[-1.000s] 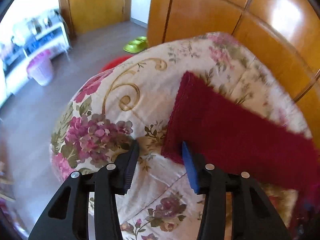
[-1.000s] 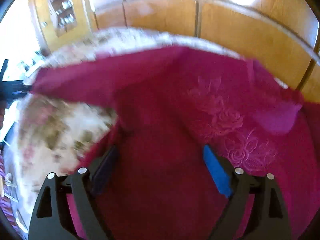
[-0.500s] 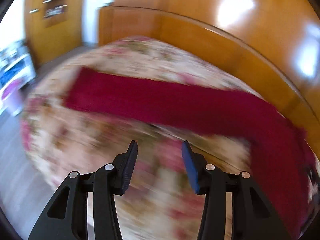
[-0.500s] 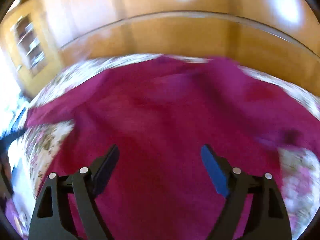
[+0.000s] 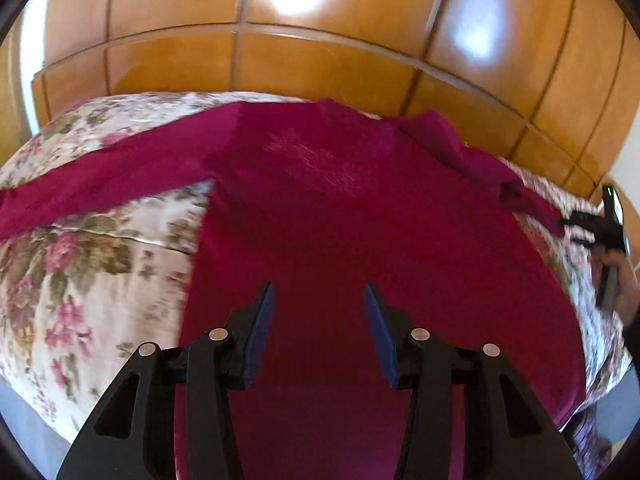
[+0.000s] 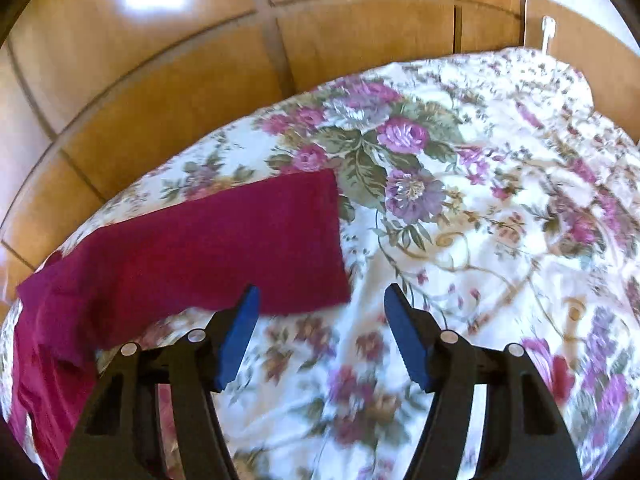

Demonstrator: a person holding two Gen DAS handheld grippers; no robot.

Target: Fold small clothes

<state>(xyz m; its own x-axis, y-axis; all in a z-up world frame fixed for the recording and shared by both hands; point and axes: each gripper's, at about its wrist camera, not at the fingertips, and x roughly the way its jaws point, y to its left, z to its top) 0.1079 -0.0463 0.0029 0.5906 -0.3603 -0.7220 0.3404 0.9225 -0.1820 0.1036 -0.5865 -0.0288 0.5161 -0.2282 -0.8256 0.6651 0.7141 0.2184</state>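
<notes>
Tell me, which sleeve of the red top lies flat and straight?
The sleeve stretched out to the left in the left wrist view: it lies flat on the flowery bedspread. The other sleeve is bunched up.

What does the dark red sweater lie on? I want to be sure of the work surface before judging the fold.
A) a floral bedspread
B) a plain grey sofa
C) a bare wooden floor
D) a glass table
A: the dark red sweater is spread flat on a floral bedspread printed with pink and purple blossoms, and its sleeve stretches across the same cover in the right wrist view.
</notes>
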